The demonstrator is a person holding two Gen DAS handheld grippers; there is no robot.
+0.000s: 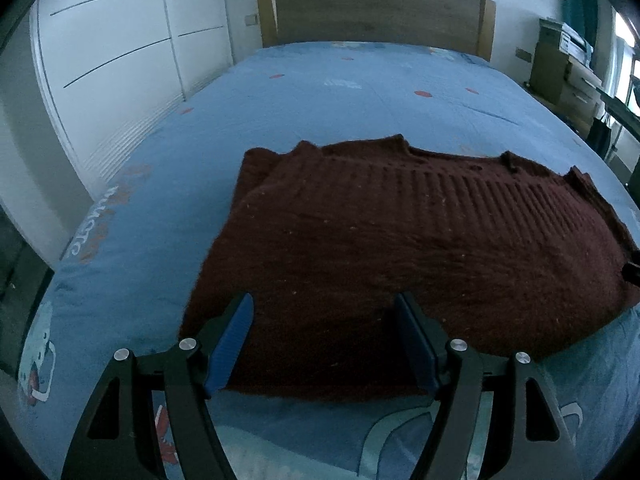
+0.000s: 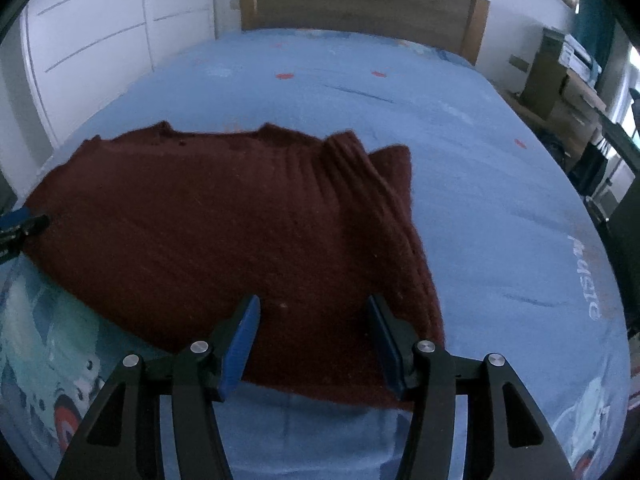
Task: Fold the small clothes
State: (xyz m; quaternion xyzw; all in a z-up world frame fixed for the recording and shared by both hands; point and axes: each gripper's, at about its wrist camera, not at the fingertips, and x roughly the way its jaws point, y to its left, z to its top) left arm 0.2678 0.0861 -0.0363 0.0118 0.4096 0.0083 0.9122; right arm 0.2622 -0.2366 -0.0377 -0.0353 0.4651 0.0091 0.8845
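Note:
A dark red knitted sweater [image 1: 400, 240] lies flat on the blue bed sheet [image 1: 340, 92], its sides folded in and its ribbed part toward the headboard. My left gripper [image 1: 325, 300] hovers over the sweater's near-left hem, open, with nothing pinched between its blue pads [image 1: 232, 344]. My right gripper [image 2: 313, 300] stands open over the near-right hem of the same sweater [image 2: 220, 232]. The left gripper's tip [image 2: 20, 224] shows at the left edge of the right wrist view. A dark tip of the right gripper [image 1: 633, 270] peeks in at the right edge of the left wrist view.
A wooden headboard [image 1: 376, 12] closes the far end of the bed. White wardrobe doors [image 1: 112, 52] run along the left side. Shelves and boxes [image 1: 568, 60] stand at the far right. The printed sheet [image 2: 500, 160] spreads out beyond the sweater.

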